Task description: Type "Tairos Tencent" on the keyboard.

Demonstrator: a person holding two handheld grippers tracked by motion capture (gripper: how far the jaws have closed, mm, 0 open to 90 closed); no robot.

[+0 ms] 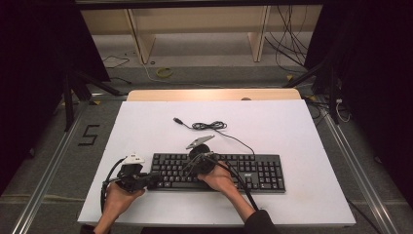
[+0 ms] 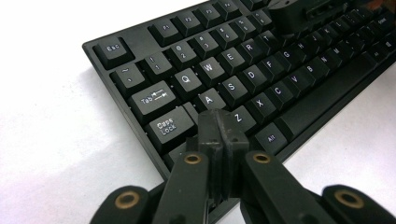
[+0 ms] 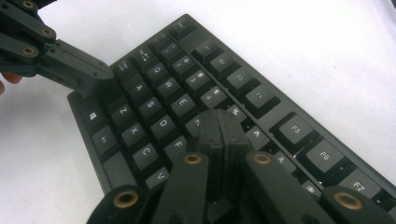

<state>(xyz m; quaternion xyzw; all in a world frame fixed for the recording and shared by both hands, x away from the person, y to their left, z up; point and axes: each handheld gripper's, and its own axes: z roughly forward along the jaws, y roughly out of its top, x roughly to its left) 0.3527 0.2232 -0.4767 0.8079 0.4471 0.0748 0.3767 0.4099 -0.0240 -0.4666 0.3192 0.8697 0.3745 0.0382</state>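
On the white worktop [image 1: 292, 126] a black keyboard [image 1: 253, 170] is laid flat near the front edge, its cable [image 1: 209, 126] coiled loosely behind it. The left hand-held gripper [image 2: 219, 126] is seen with jaws pressed together and nothing between them, tip down at the keyboard's left end by the Shift key; the right hand-held gripper [image 3: 223, 128] is likewise closed and empty, tip over the R–T keys. If key presses are intended, each tip is best centred on one cap and driven straight down, so neighbouring keys are not caught.
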